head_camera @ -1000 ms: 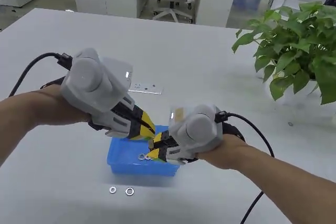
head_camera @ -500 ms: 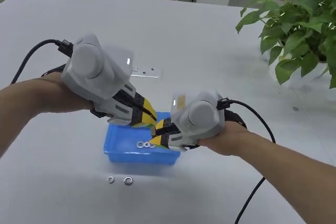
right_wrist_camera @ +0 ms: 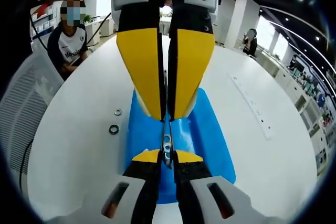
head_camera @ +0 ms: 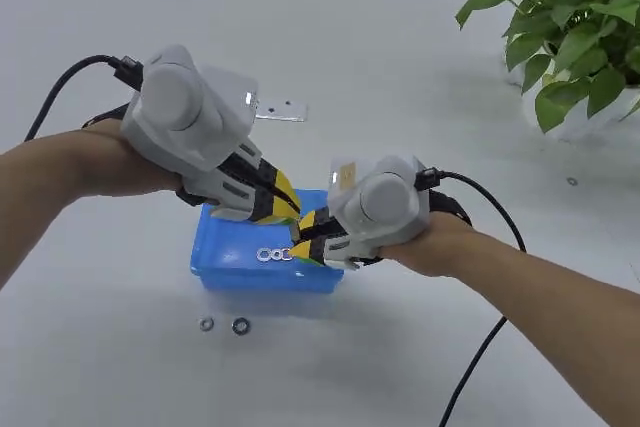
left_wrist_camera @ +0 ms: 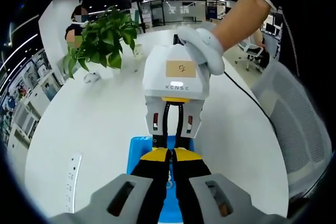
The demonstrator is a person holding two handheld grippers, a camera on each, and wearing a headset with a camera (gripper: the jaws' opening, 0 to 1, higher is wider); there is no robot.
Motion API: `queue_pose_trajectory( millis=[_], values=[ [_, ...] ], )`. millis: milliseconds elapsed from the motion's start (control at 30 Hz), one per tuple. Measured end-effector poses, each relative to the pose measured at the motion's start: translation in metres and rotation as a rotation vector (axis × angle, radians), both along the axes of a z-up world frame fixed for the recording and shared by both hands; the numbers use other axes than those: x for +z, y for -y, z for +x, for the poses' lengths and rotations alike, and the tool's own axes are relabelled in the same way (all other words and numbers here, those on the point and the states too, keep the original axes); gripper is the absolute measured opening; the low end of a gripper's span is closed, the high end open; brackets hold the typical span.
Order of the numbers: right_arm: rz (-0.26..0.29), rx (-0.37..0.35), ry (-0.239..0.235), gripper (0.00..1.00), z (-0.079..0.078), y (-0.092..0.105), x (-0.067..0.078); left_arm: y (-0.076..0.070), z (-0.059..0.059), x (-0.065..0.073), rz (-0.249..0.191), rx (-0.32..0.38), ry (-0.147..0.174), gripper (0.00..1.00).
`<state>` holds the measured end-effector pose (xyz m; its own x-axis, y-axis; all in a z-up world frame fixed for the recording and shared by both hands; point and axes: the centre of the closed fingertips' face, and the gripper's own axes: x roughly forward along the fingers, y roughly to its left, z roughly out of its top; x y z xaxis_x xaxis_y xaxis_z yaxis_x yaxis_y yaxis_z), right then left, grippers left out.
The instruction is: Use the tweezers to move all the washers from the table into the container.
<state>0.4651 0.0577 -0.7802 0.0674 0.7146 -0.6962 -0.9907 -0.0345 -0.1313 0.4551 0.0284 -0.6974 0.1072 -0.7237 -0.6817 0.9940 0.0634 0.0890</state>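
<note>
Starting with the head view: both grippers meet tip to tip over the blue container [head_camera: 215, 272], which sits on the white table [head_camera: 400, 67]. The left gripper [head_camera: 290, 215] slants down from the upper left and the right gripper [head_camera: 297, 249] comes in from the right. A few washers [head_camera: 270, 255] already lie inside the container. Two loose washers [head_camera: 241, 326] rest on the table just in front of its near wall. A potted plant [head_camera: 570, 37] stands well apart, at the far right.

Left gripper view: the left gripper [left_wrist_camera: 170, 153] has its jaws pressed nearly together. The right gripper [left_wrist_camera: 171, 139] faces it head-on above the container [left_wrist_camera: 137, 150].

Right gripper view: the thin steel tweezers [right_wrist_camera: 166, 135] run between the clamped jaws of the left gripper [right_wrist_camera: 167, 116] and down into the right gripper [right_wrist_camera: 166, 156]. The right gripper's jaws are pinched onto the tweezers' lower end. Whether the tips hold a washer is too small to tell. The loose washers [right_wrist_camera: 114, 128] lie left of the container [right_wrist_camera: 210, 135].

The washers look light, flat, hard and slick, so they are likely to skate or flip if nudged. The best hold is probably across the ring at one edge, or with one tine through the hole. The tweezers are springy and need a steady squeeze.
</note>
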Motion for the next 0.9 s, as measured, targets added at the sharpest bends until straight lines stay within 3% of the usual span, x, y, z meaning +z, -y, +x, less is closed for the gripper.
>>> queue_pose_trajectory(
  millis=[500, 900],
  values=[
    [-0.005, -0.003, -0.011, 0.11, 0.002, 0.003, -0.008, 0.001, 0.002, -0.008, 0.001, -0.002, -0.012, 0.06],
    [-0.002, -0.005, 0.004, 0.11, -0.001, 0.003, 0.002, 0.002, -0.003, 0.002, -0.001, -0.004, 0.0, 0.06]
  ],
)
